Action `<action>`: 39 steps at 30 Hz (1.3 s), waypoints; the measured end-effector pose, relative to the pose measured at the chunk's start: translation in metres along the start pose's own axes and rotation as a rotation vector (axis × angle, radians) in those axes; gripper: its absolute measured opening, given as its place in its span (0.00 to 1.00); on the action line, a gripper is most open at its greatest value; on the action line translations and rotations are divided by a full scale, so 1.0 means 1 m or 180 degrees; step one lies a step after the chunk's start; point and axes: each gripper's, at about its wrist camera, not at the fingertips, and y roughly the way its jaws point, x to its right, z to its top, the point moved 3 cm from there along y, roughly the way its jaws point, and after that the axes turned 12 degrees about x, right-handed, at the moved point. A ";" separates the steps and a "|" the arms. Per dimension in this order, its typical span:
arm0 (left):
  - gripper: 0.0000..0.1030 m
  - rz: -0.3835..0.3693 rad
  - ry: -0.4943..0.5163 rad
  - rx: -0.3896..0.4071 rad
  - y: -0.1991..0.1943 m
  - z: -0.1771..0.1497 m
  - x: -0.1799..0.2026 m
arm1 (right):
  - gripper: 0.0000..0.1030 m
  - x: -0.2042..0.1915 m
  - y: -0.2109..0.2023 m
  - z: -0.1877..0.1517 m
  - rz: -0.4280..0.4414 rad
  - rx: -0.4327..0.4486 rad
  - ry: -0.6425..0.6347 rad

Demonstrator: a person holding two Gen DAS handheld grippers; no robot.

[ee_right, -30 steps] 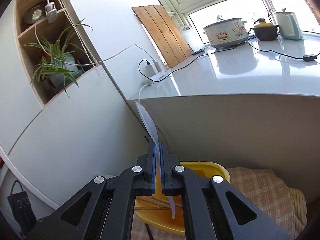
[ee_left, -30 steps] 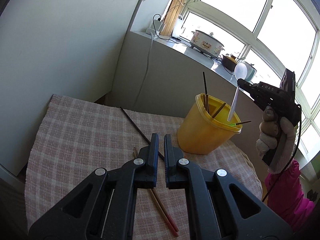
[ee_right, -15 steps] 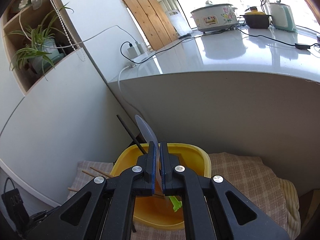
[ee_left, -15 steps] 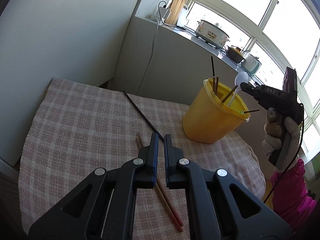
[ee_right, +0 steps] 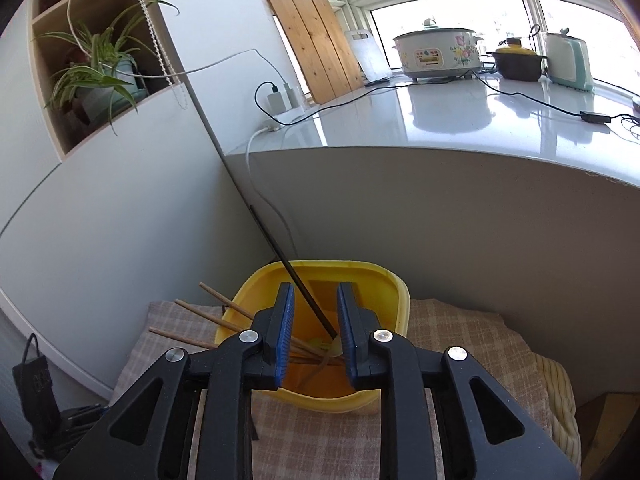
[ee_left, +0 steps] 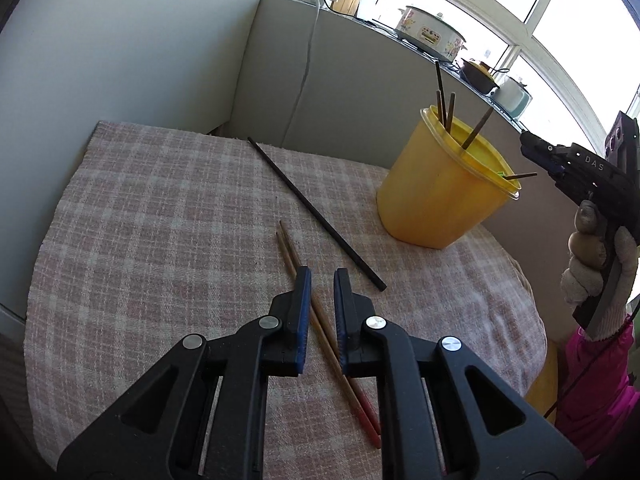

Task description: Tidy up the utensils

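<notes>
The right gripper (ee_right: 315,322) has just opened over the yellow tub (ee_right: 394,292), dropping the white spoon inside. The left gripper (ee_left: 322,285), opening slightly, has lowered over the wooden chopsticks (ee_left: 325,332), next to collect.

The left gripper (ee_left: 322,276) hides the middle of the brown chopsticks (ee_left: 289,248); the yellow cup (ee_right: 394,300) bottom is partly covered.

A yellow plastic tub (ee_left: 436,196) stands upright near the far right edge of the table, holding several brown chopsticks (ee_left: 476,130) that lean out over its rim and one long black one (ee_right: 296,276). On the checked cloth just left of it lies a single black chopstick (ee_left: 316,212), and nearer, a red-tipped wooden pair (ee_left: 320,312) lies side by side.
</notes>
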 end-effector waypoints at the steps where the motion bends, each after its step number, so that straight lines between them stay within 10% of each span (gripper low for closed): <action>1: 0.09 0.0009 0.0004 -0.0037 0.003 -0.003 0.000 | 0.19 0.000 -0.004 -0.003 0.0012 -0.0005 -0.0004; 18: 0.09 0.0151 0.0331 -0.0529 0.057 -0.048 0.022 | 0.28 0.003 -0.046 -0.096 0.0010 -0.0362 -0.0264; 39: 0.09 0.0323 0.0511 -0.0670 0.102 -0.042 0.031 | 0.28 -0.035 -0.019 -0.123 0.0287 -0.0725 -0.0857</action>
